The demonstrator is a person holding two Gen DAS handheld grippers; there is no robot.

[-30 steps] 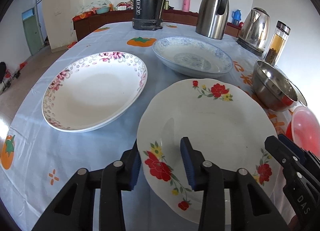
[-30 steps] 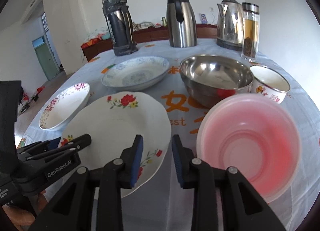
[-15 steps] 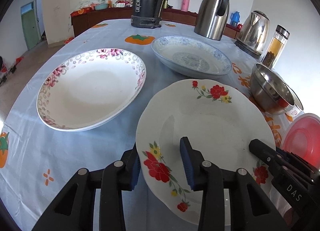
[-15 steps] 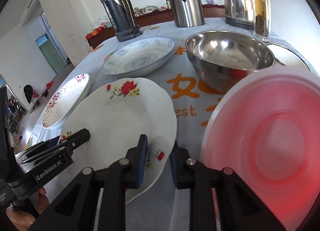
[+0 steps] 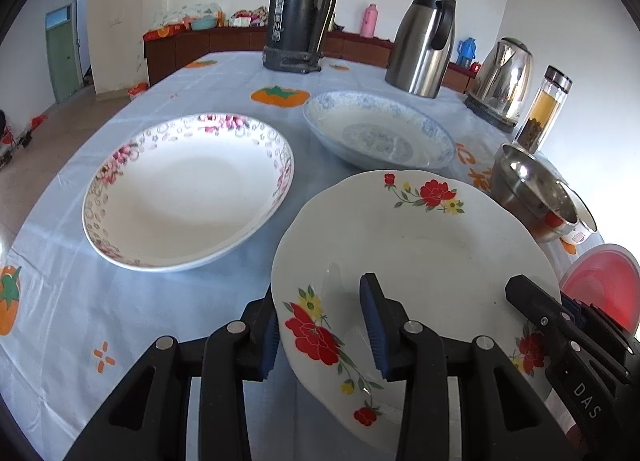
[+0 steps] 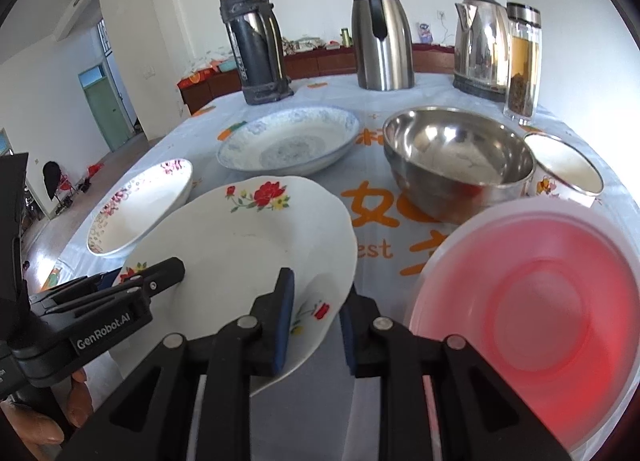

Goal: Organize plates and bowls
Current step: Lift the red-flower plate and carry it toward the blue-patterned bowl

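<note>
A white plate with red flowers (image 5: 420,245) is held at two sides of its rim, and its near edge looks raised off the blue tablecloth. My left gripper (image 5: 320,331) is shut on the near left rim, one pad above and one below. My right gripper (image 6: 316,325) is shut on the right rim of the same plate (image 6: 248,245). Each gripper shows in the other's view: the right gripper (image 5: 560,313) and the left gripper (image 6: 160,273). A pink-flowered plate (image 5: 188,193) lies to the left, and a blue-patterned plate (image 5: 376,137) lies behind.
A steel bowl (image 6: 456,157), a white enamel mug (image 6: 564,169) and a red plastic bowl (image 6: 532,301) are on the right. A black thermos (image 5: 300,9), a steel jug (image 5: 424,45), a kettle (image 5: 500,81) and a glass bottle (image 5: 544,113) line the far edge.
My right gripper has narrowed its jaws onto the right rim of the red-flowered plate. The plate's near side now looks tilted up. The left gripper has kept its grip.
</note>
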